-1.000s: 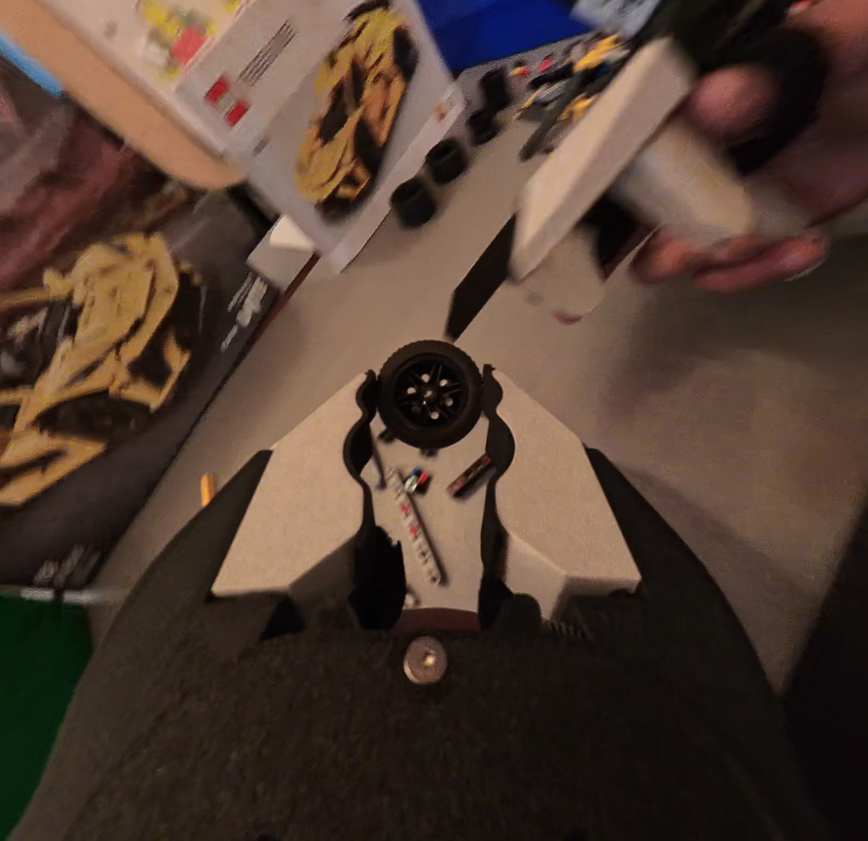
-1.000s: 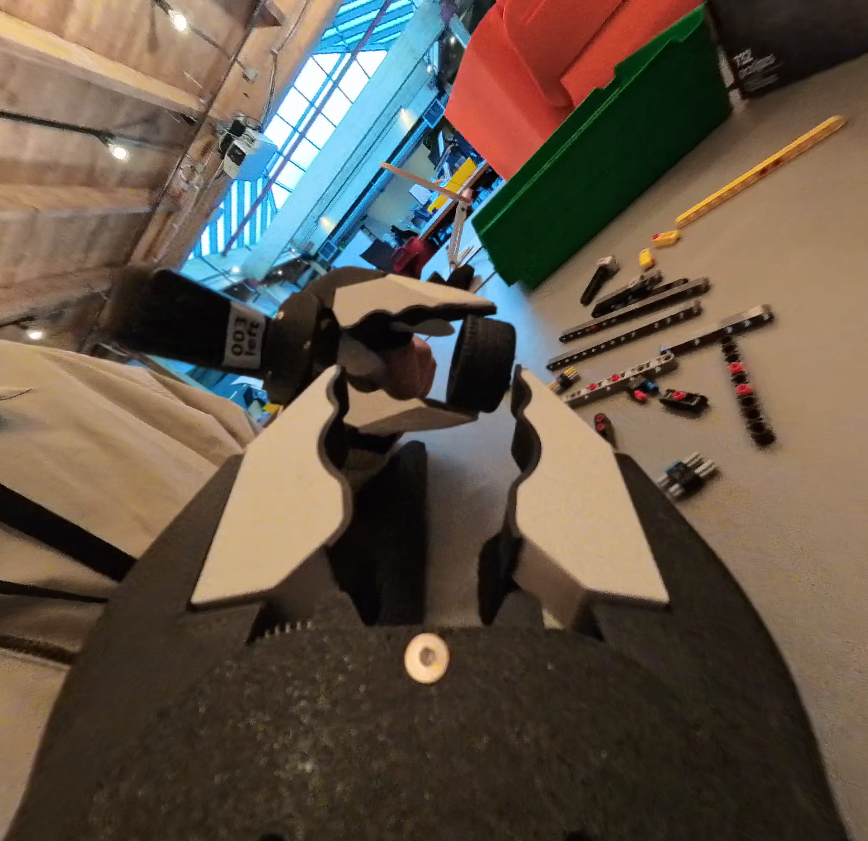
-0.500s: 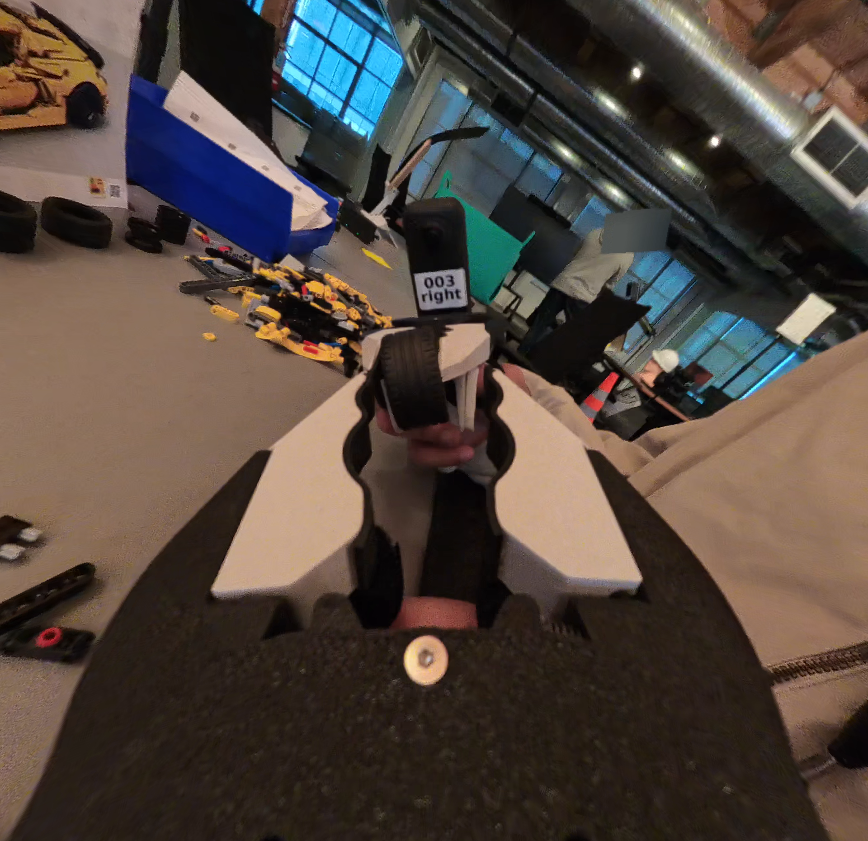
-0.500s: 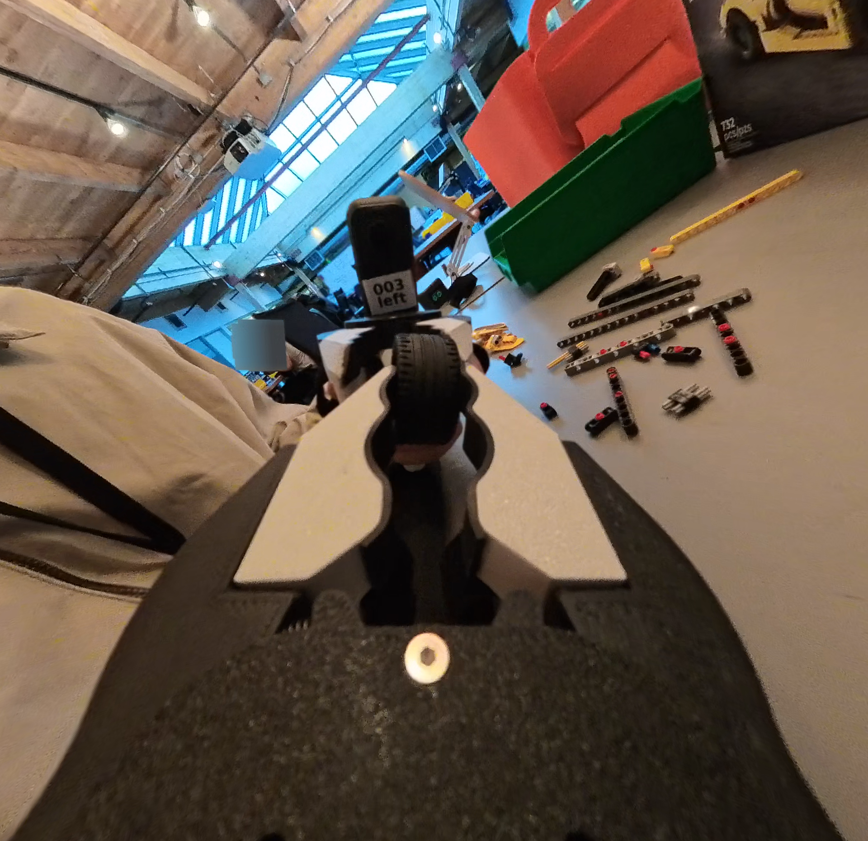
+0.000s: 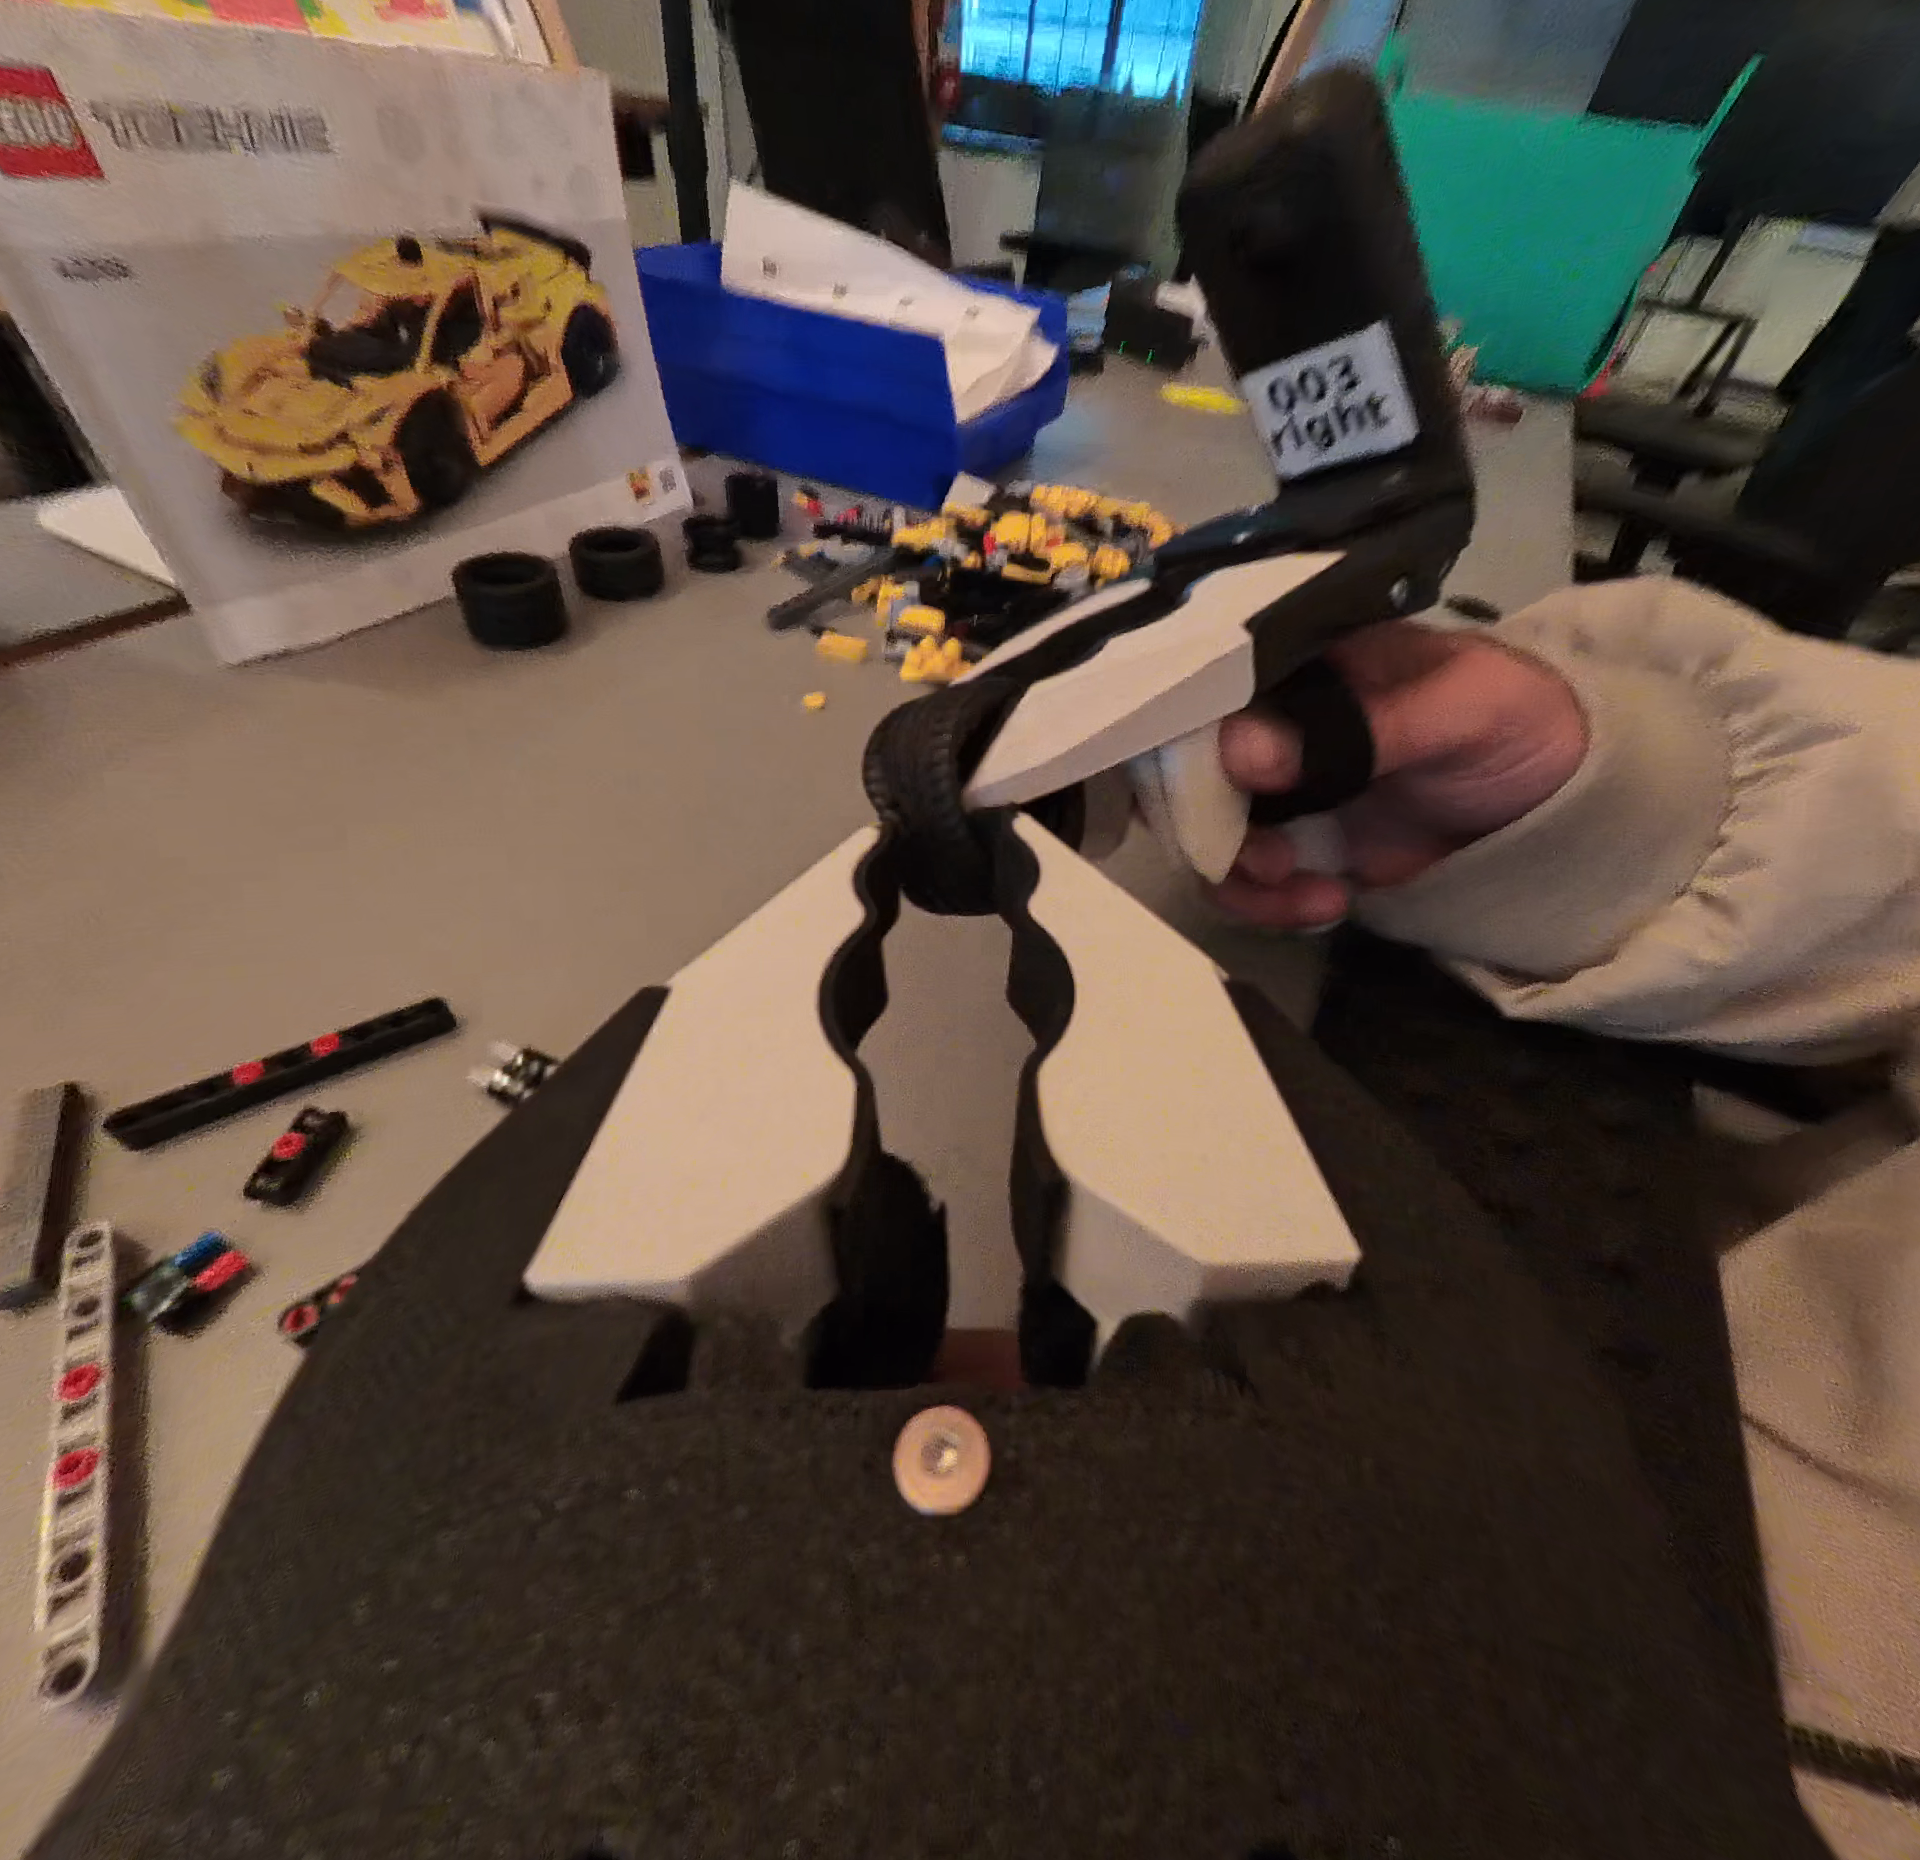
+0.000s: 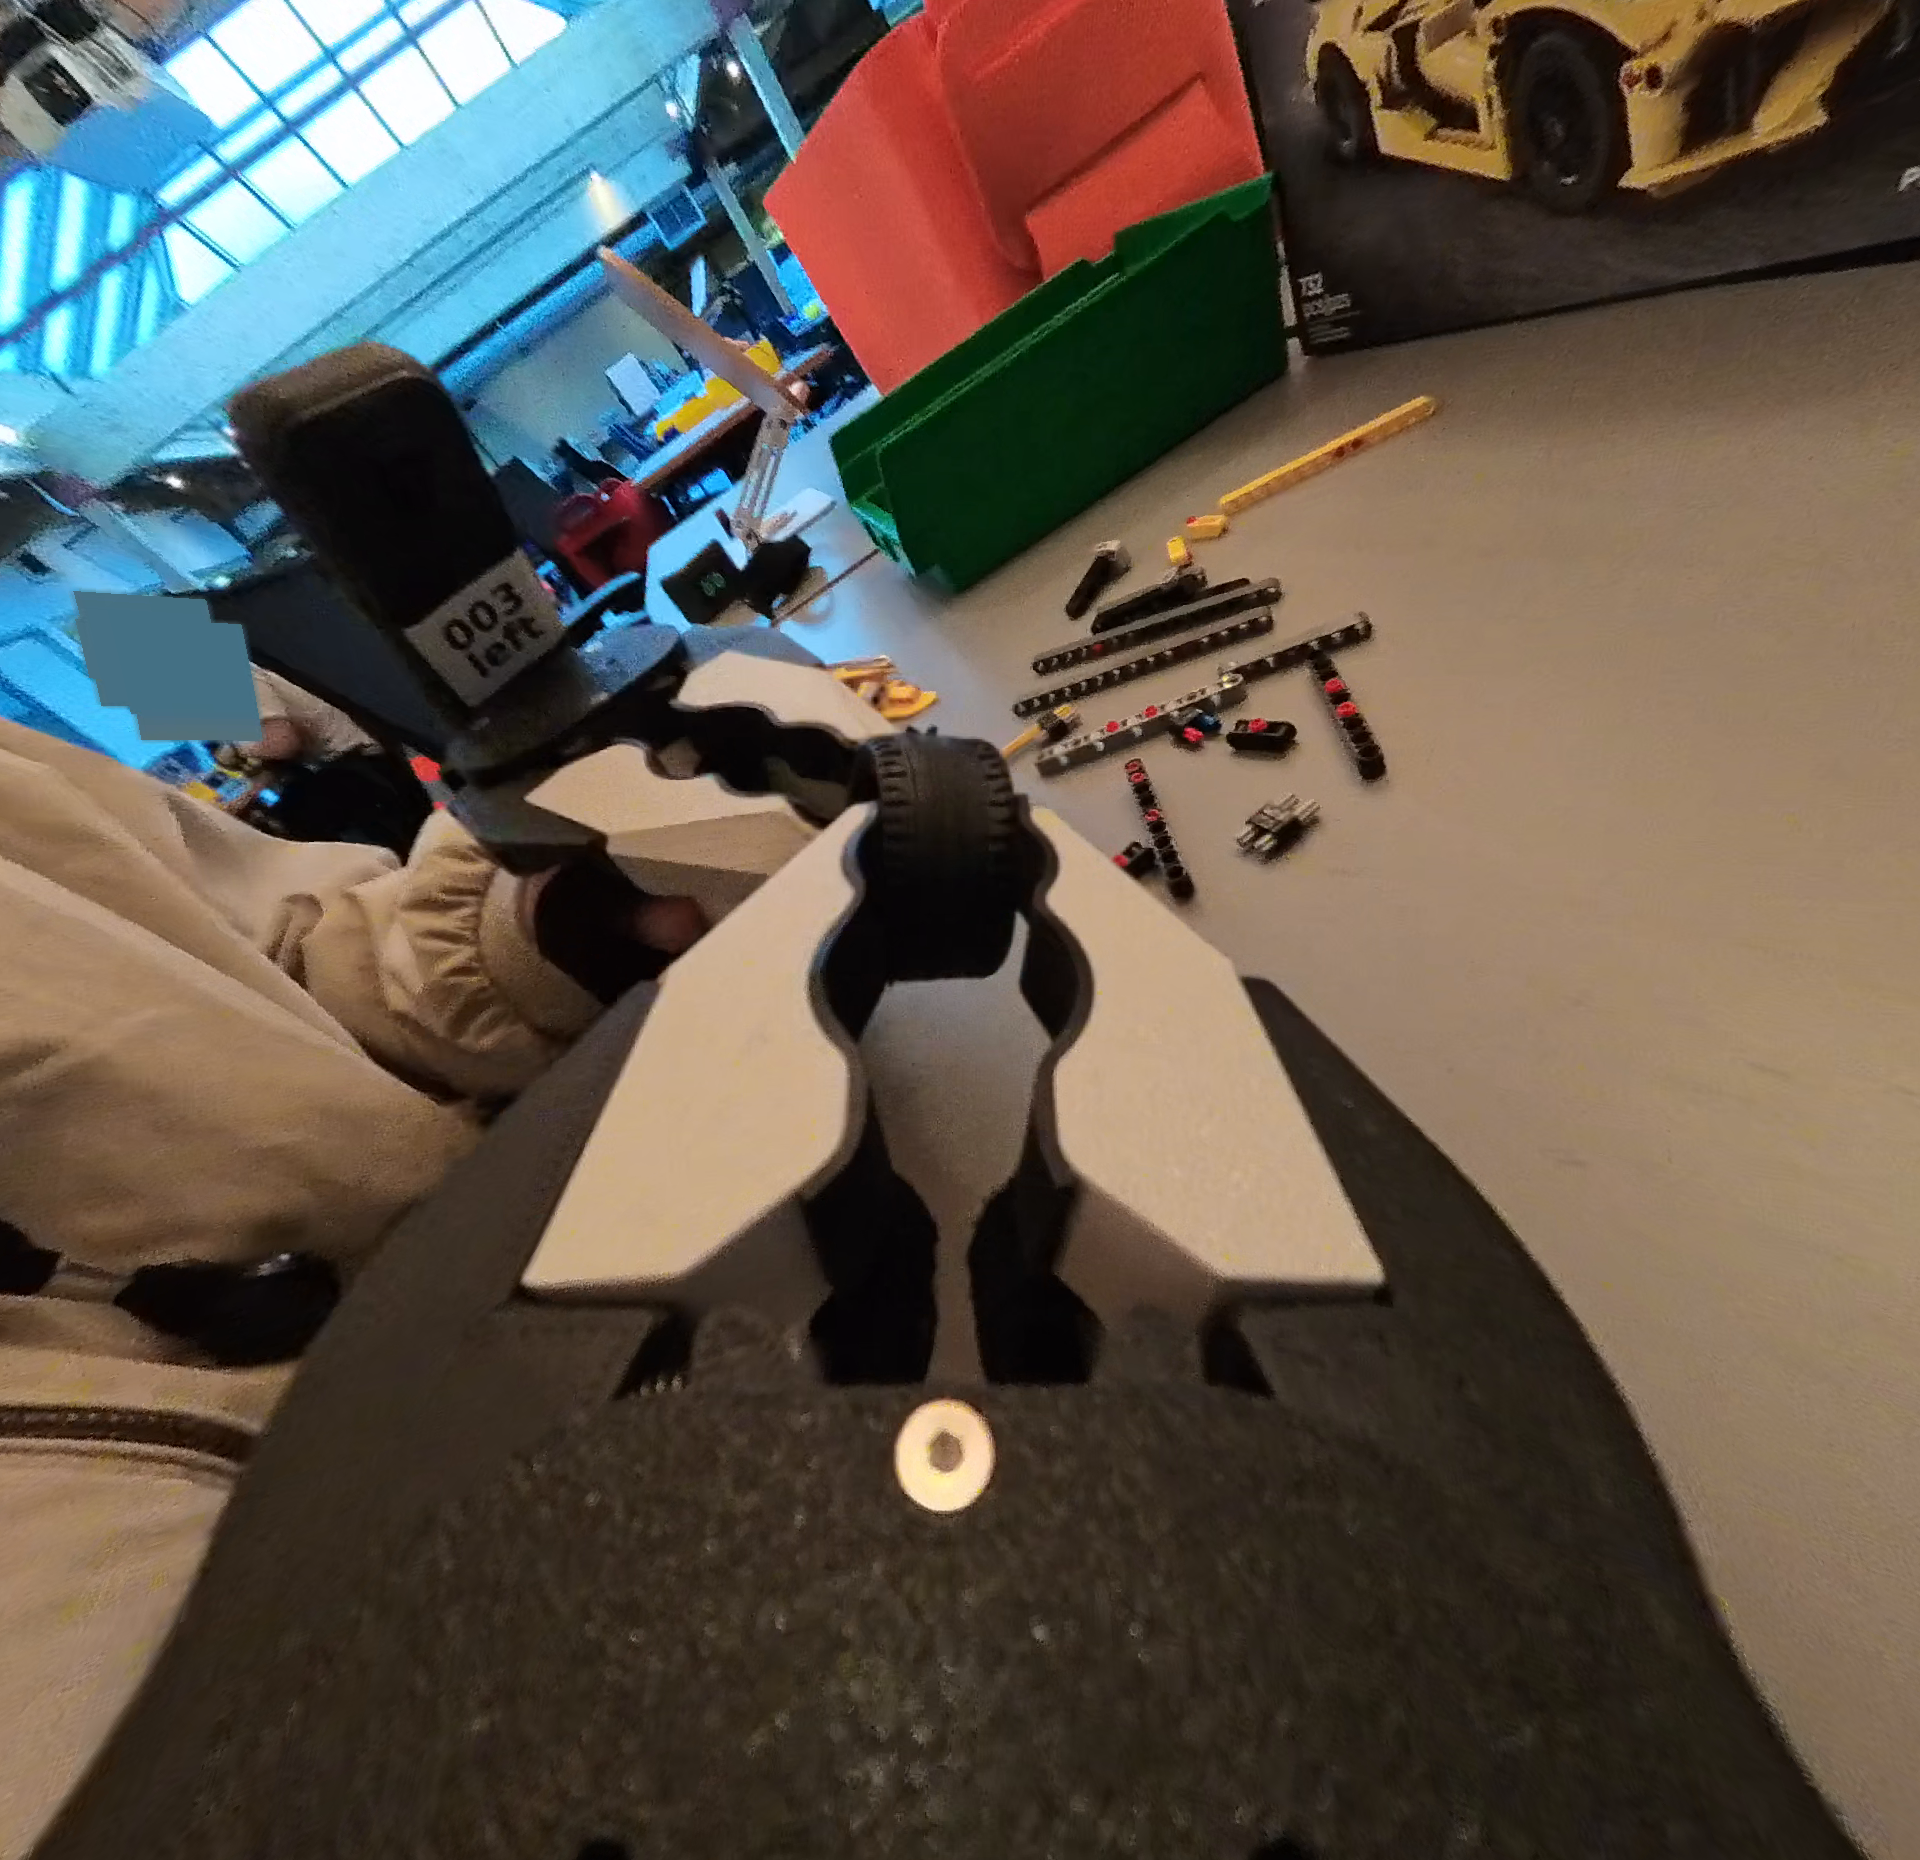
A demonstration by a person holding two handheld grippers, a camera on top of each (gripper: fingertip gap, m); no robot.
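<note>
Where the two tools meet at mid-frame in both views, a small black toy wheel (image 5: 930, 823) sits pinched between them, held off the grey table (image 5: 436, 834). The left gripper (image 5: 940, 854) has its fingers closed on the wheel's tread at the tips; the right gripper (image 6: 940, 854) likewise grips the tread (image 6: 940, 823), coming in from the frame's right in the left wrist view. Judged by look: light, rubbery tyre, some give, grippy ribbed surface, unlikely to slip; the rim inside is probably hard plastic. Best hold seems to be across the tread. Behind, upper left in the left wrist view, a booklet (image 5: 343, 356) showing a yellow car stands by loose tyres (image 5: 509, 600), a blue bin (image 5: 831, 397), and a pile of yellow parts (image 5: 997, 563). Black beams (image 6: 1164, 657) lie right of centre in the right wrist view, near a green bin (image 6: 1070, 397).
</note>
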